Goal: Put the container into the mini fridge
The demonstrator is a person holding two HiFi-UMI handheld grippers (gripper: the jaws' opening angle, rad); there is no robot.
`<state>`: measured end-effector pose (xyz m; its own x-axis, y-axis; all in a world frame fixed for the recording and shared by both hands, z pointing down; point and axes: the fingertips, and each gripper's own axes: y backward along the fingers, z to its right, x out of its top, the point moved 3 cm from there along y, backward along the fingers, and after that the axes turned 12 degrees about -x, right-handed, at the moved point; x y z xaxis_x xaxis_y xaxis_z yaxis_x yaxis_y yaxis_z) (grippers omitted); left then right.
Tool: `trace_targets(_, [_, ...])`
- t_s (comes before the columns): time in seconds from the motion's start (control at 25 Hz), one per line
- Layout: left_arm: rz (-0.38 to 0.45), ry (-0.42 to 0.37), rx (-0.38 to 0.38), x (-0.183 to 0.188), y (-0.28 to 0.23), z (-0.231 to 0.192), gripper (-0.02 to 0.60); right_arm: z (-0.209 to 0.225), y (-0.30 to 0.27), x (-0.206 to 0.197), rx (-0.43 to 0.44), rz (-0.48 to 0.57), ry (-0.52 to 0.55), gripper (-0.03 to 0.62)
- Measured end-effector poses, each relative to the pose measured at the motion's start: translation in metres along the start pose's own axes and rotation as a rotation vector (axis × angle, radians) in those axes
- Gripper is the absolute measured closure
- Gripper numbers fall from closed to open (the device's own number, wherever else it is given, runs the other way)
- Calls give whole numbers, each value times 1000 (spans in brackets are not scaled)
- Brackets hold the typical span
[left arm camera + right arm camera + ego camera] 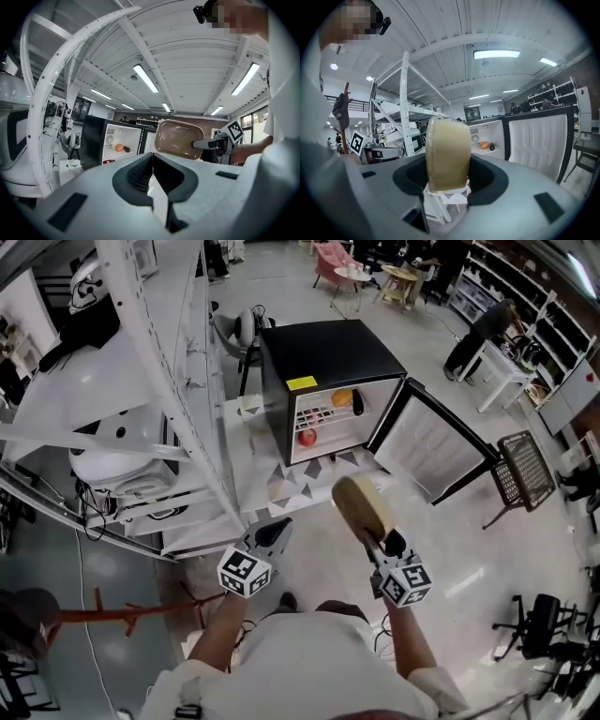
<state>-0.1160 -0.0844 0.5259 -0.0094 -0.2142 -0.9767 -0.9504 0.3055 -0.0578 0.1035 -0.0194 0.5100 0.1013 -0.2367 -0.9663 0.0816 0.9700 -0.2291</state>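
A tan, rounded plastic container [361,505] stands on edge in my right gripper [375,536], whose jaws are shut on its lower end. In the right gripper view the container [447,154] fills the gap of that gripper [447,183]. The black mini fridge [323,357] stands ahead on the floor, its door [436,446] swung open to the right. An orange [342,397] lies on its shelf and a red apple [307,438] lies lower. My left gripper [277,530] is shut and holds nothing; its own view [152,165] shows the container [178,138] to its right.
A white metal rack [178,381] and a white robot body [122,456] crowd the left side. A patterned mat [309,474] lies before the fridge. A black mesh chair [525,470] stands right of the door. A red stand [112,615] lies on the floor at lower left.
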Motion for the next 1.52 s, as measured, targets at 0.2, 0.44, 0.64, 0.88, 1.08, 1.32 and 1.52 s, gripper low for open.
trace_targets(0.2, [-12, 1, -14, 0, -8, -8, 577, 4, -11, -1, -9, -2, -11, 367])
trace_targets(0.44, [-24, 12, -2, -1, -18, -16, 577, 14, -24, -3, -1, -17, -17, 366])
trace_targets(0.64, [-35, 11, 30, -2, -36, -26, 577, 32, -46, -3, 22, -23, -9, 366])
trace_targets(0.88, [-32, 22, 82, 1, -69, -34, 577, 61, -76, 0, 80, -45, -4, 367])
trace_targets(1.08, [-31, 31, 142, 2, -95, -46, 577, 86, -109, 0, 149, -78, -57, 367])
trace_targets(1.32, [-29, 48, 219, 3, -120, -54, 577, 112, -156, 1, 216, -121, -95, 367])
trace_targets(1.52, [-34, 55, 286, 1, -132, -60, 577, 126, -198, -3, 257, -160, -85, 367])
